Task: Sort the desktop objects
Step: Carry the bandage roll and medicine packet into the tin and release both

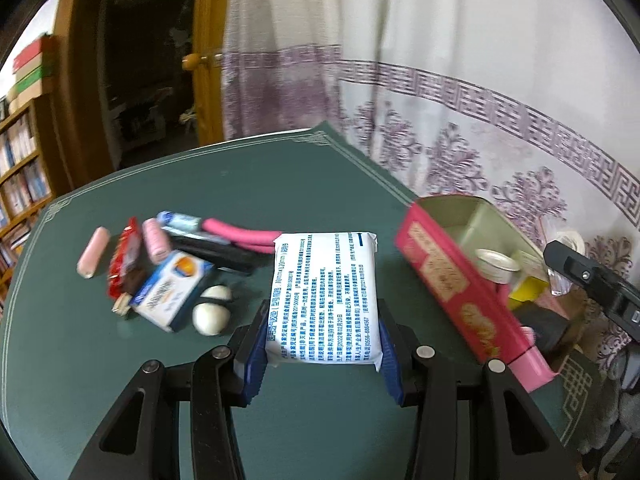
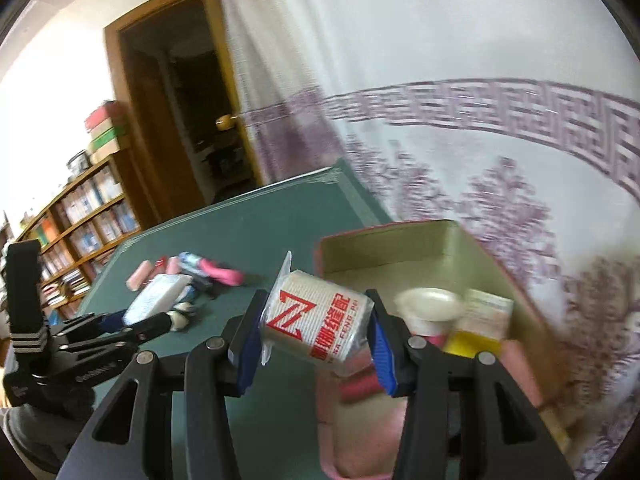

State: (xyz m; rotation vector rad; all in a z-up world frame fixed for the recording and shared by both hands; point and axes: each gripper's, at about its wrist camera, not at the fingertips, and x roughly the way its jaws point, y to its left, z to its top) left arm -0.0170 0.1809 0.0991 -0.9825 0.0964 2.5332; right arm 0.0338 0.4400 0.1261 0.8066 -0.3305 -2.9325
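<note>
Currently both grippers loaded, held above the green tabletop (image 1: 248, 184).

Left gripper (image 1: 322, 356): jaws clamped on a white packet (image 1: 324, 296) with blue print, carried clear of the surface, just left of the pink box (image 1: 460, 292). Right gripper (image 2: 316, 350): jaws clamped on a wrapped white pack (image 2: 316, 320) with red lettering, at the box's near-left corner. Box contents: a white cup (image 2: 430, 306) and a yellow item (image 2: 474, 342). Unsorted cluster on the tabletop to the left: pink tubes, a blue-white carton (image 1: 172, 288), two white balls.
</note>
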